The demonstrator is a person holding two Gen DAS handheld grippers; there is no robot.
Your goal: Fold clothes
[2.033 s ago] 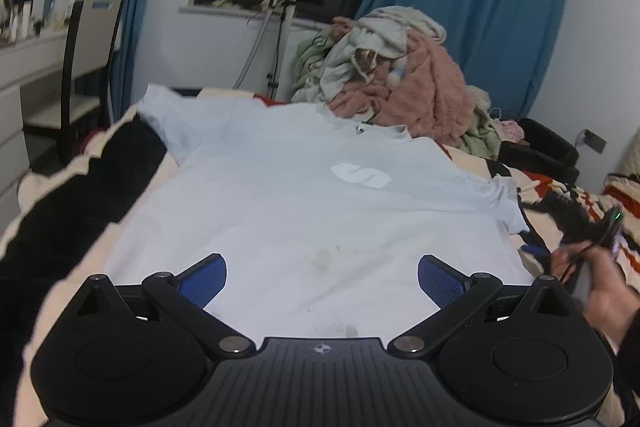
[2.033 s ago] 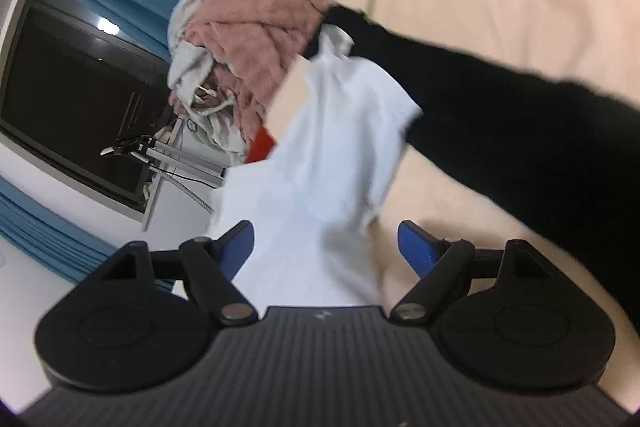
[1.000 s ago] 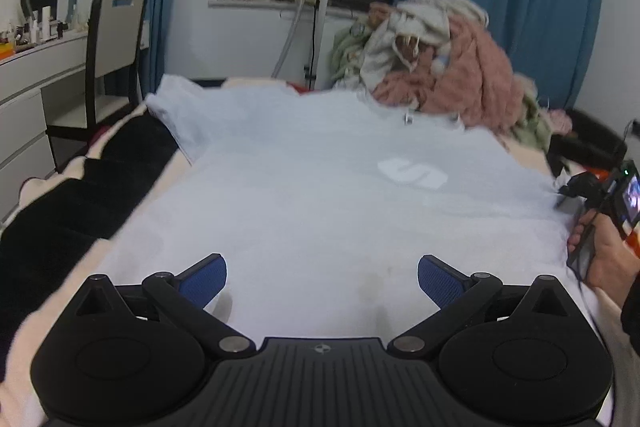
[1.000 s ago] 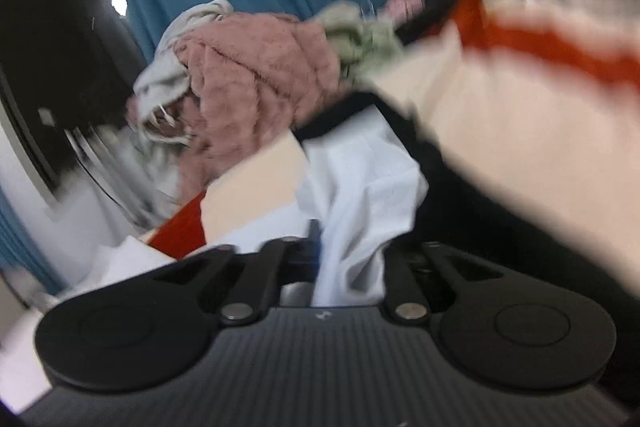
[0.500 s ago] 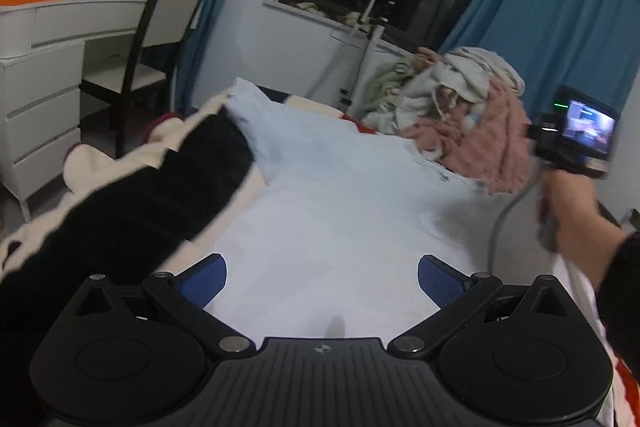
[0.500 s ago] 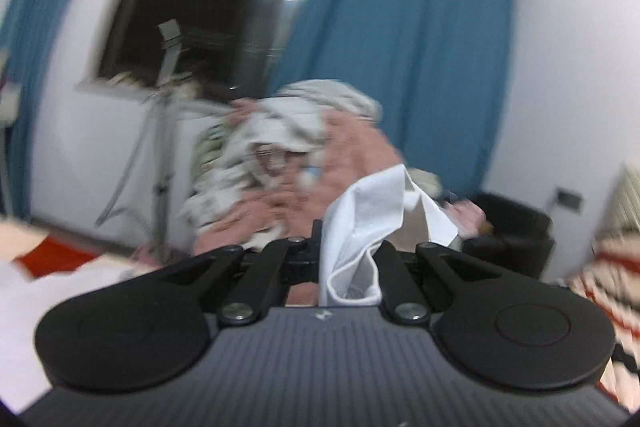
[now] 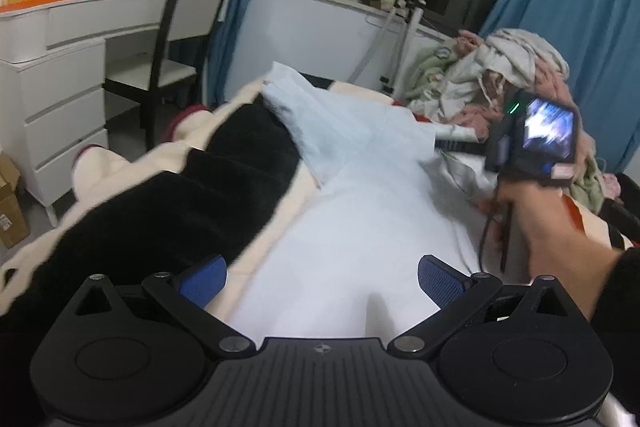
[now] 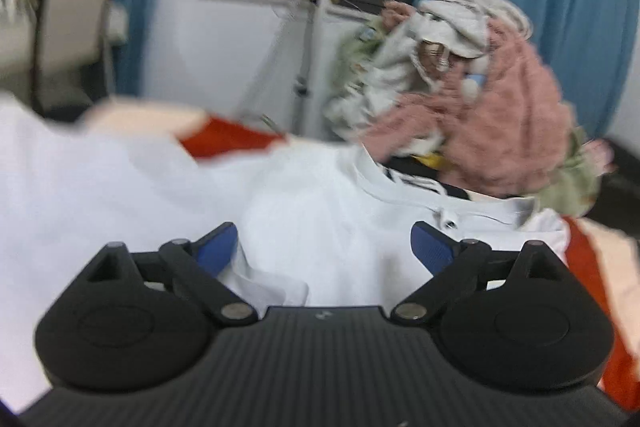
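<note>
I see the bed (image 7: 120, 227) w/ its black-and-cream blanket filling most of the left view. The light blue T-shirt (image 7: 360, 211) lies spread on it, one sleeve out toward the chair (image 7: 188, 27); collar shows near the clothes pile (image 8: 480, 87) in the right view. My left gripper (image 7: 320, 277) hangs over the shirt's lower part, jaws wide apart, nothing in them. Right gripper (image 8: 324, 247) is released too, over the shirt nr the collar. Right view's blurred.
</note>
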